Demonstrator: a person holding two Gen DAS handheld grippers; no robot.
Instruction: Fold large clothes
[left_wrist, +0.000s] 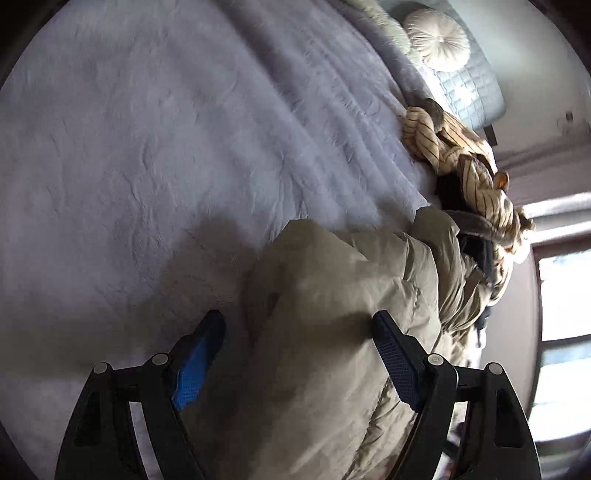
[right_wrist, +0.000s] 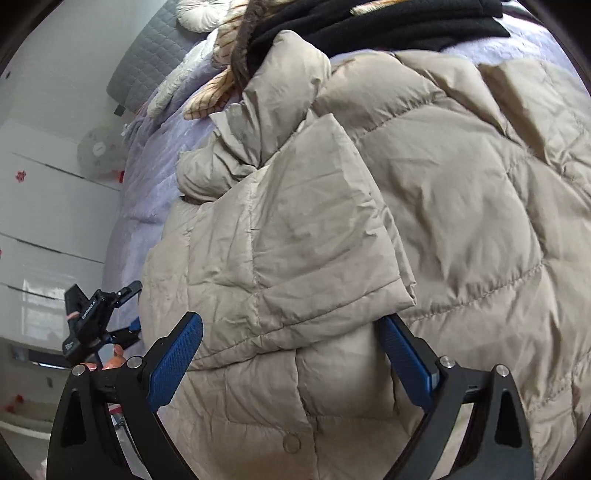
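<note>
A beige puffer jacket (right_wrist: 461, 177) lies spread on the lavender bed cover (left_wrist: 140, 140). One sleeve (right_wrist: 295, 236) is laid across its body, cuff end towards me. My right gripper (right_wrist: 289, 323) hovers at that cuff with both blue pads wide apart and the cuff between them, neither pad pressing on it. In the left wrist view my left gripper (left_wrist: 297, 321) stands open over the jacket's edge (left_wrist: 332, 295), one finger over the cover and the other over the jacket. The left gripper (right_wrist: 92, 317) also shows at the jacket's left side in the right wrist view.
A striped cream garment (left_wrist: 461, 158) and a black garment (right_wrist: 369, 22) are heaped beyond the jacket. A round cushion (left_wrist: 436, 40) rests by the grey quilted headboard (right_wrist: 147, 62). White cupboards (right_wrist: 44, 206) stand past the bed's edge, and a window (left_wrist: 561, 332) is beside it.
</note>
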